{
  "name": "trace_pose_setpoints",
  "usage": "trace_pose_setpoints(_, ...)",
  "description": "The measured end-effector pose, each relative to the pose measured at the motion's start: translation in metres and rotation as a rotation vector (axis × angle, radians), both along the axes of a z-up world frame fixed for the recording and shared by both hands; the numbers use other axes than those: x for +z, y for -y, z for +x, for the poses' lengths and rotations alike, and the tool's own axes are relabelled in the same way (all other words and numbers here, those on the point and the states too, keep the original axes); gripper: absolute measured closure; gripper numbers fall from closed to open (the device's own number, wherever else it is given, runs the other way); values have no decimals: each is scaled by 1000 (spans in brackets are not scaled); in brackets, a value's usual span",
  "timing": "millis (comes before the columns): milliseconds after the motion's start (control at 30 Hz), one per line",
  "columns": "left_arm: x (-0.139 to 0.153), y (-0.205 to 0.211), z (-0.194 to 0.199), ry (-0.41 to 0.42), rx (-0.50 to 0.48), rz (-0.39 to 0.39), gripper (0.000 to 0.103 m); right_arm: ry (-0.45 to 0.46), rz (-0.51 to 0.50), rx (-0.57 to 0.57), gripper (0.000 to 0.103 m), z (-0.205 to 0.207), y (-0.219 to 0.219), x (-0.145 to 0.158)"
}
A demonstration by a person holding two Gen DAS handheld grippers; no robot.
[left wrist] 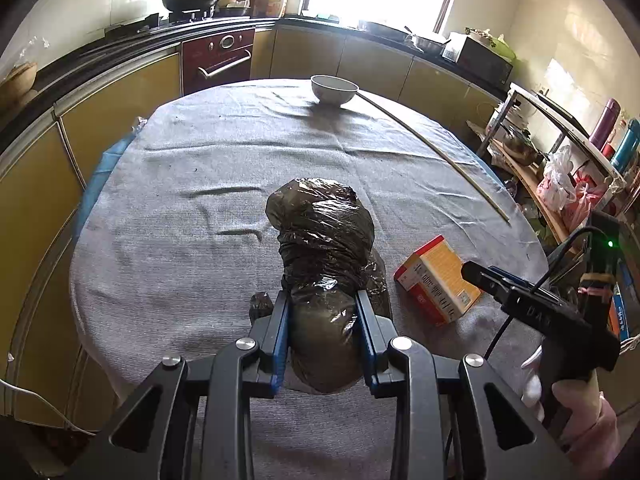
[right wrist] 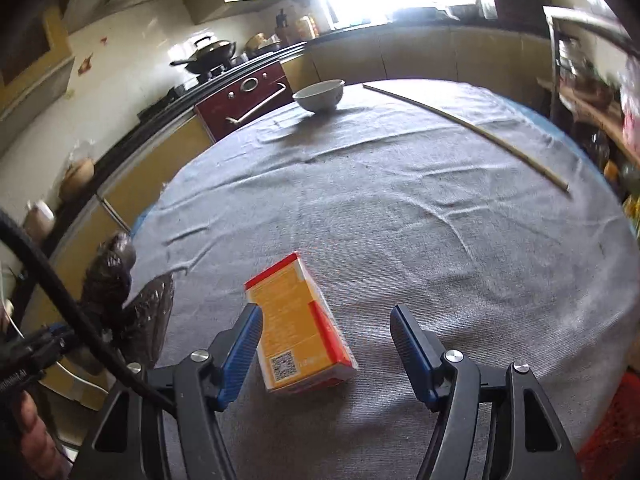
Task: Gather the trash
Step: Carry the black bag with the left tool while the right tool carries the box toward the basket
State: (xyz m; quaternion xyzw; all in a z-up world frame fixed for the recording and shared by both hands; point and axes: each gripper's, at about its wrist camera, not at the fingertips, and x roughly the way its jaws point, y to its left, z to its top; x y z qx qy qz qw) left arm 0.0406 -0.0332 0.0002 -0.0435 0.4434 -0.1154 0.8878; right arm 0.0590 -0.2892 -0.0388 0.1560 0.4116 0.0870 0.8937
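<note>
Flat orange-and-red cardboard box lying near on grey-clothed table, between spread right tongs, not yet pinched; next: straddle, then squeeze. Crinkled black plastic bag, just left, pinched by left tongs. Clearly visible only from left wrist: that bag grip

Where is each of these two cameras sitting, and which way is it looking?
Left wrist view: on the left hand-held gripper, looking forward and down over the grey-clothed table; its fingers clamp a crumpled black plastic bag; the right hand-held gripper and a hand show at right.
Right wrist view: on the right hand-held gripper, open over an orange-and-red cardboard box; a hand shows at bottom left.
Shared: bag, box, table, white ceramic bowl, thin pale stick.
</note>
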Motion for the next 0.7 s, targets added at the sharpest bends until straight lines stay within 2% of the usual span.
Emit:
trace_pose_setpoints(67,-1,2,1,-6,-1,3,71,-25,48,13,33,3,3,-4)
trace_pose_setpoints(167,-1,3,3,-8,2,11,71,-13,79,46,33,1,-4,-3)
trace_pose_setpoints(367,2,8,1,-5,-2,24,71,-21,-8,87,33,6,-29,-11)
trace_pose_setpoints(467,4,9,-1,-2,-3,28,71,8,-54,68,34,2,-32,-16)
trace_pose_setpoints(500,4,10,-1,0,-2,32,71,26,-61,57,38,-1,-31,-17)
trace_pose_setpoints(533,5,10,-2,4,-2,36,71,34,-59,51,47,-4,-29,-18)
trace_pose_setpoints(700,10,15,-9,22,-3,53,71,33,-13,37,47,-15,-16,-17)
